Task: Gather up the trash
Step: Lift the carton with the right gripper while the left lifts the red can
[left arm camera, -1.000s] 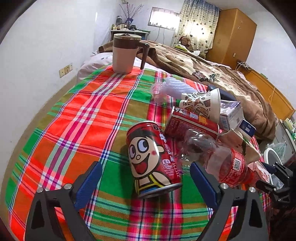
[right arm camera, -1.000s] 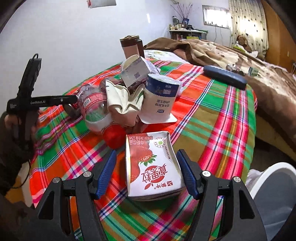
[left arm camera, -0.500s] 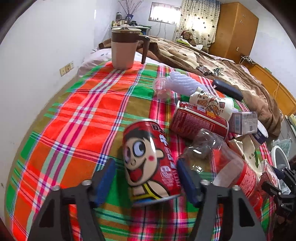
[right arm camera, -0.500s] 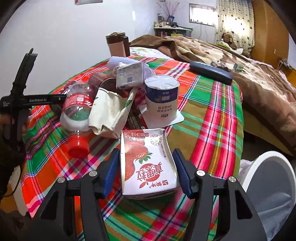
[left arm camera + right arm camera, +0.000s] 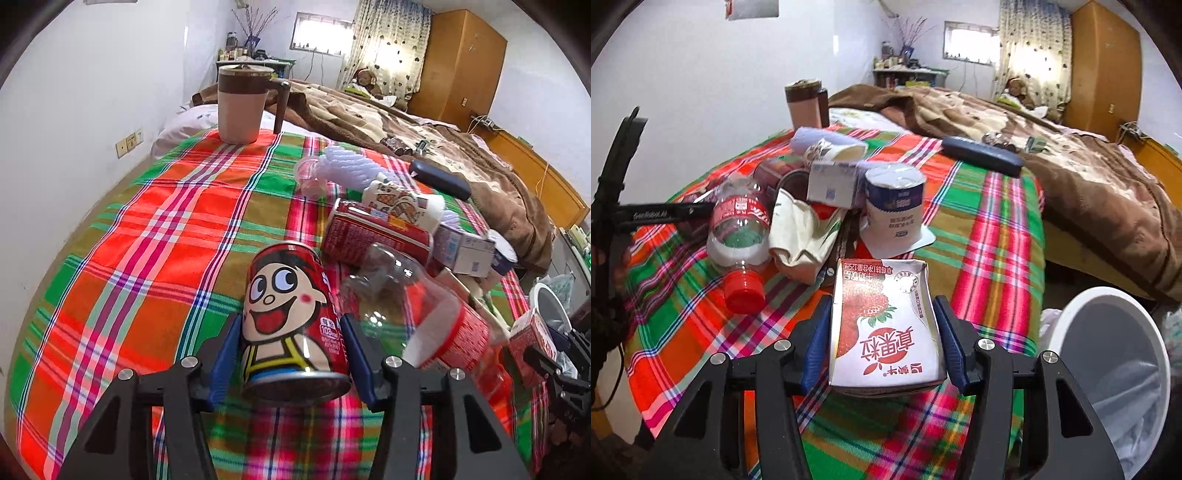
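A red drink can (image 5: pixel 291 306) with a cartoon face sits tilted between the blue pads of my left gripper (image 5: pixel 291 332). The jaws are closing and both pads press its sides. In the right wrist view a strawberry milk carton (image 5: pixel 886 325) stands between the pads of my right gripper (image 5: pixel 884 314), whose jaws are closing against its two sides. A white trash bin (image 5: pixel 1108 354) with a liner stands beside the table, to the right of that gripper. Trash lies in a heap: a plastic bottle (image 5: pixel 738 229) with a red cap, a yogurt cup (image 5: pixel 892 206), a crushed paper cup (image 5: pixel 801 232).
A plaid cloth (image 5: pixel 147 240) covers the table. A brown lidded mug (image 5: pixel 242 107) stands at its far edge and a dark case (image 5: pixel 439 179) lies near the right edge. A bed with a brown blanket (image 5: pixel 1071 177) runs behind.
Both grippers' jaws have narrowed from wide apart onto their objects. The can has tipped up from lying flat, and the carton has lifted a little between the right pads.
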Available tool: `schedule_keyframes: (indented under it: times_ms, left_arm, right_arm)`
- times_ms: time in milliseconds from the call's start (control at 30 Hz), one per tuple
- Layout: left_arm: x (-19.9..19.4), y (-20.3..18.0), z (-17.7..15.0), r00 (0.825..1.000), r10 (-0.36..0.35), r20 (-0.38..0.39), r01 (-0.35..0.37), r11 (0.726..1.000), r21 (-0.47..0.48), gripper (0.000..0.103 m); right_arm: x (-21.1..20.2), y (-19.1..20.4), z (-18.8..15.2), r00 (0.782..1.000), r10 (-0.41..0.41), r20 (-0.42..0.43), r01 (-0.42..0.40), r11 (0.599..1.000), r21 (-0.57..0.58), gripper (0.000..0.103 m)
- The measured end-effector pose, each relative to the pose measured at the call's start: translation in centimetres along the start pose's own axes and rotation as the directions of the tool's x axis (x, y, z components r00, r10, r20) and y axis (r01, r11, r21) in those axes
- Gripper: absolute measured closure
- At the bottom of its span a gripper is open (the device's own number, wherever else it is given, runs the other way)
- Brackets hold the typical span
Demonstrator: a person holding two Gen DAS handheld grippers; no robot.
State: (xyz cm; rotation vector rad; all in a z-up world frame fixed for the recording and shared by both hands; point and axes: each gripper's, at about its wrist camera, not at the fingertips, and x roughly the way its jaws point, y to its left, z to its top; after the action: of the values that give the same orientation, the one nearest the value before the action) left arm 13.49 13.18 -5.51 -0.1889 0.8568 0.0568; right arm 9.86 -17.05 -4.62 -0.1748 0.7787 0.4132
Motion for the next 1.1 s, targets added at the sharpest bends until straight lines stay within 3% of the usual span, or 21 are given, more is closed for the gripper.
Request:
schedule_keyframes:
  times_ms: [367,1000,1100]
  left_arm:
    - [-3.3,-1.8,-2.1,0.998,-0.009,0.060,0.006,0.999,0.052,0.050]
    - [-0.1,-1.1,-2.7,0.999,0.018,-0.051,-0.016,0.999,0.034,0.049]
    - [-0.3,-0.9,-2.8,0.999,0.000,-0.040,0.001,0.999,0.038,0.051]
  right_arm:
    - [-2.0,-0.1,-0.8,0.997,-0.048,0.051,0.046,0.998,0.042,0.048]
    - [-2.8,-0.3,-1.7,0.997,-0.039,0.063,0.033,0.996,0.085,0.048]
    - [-3.0,-0.3,-1.8,0.997,-0.039,0.067,0.033,0.995,0.089,0.048]
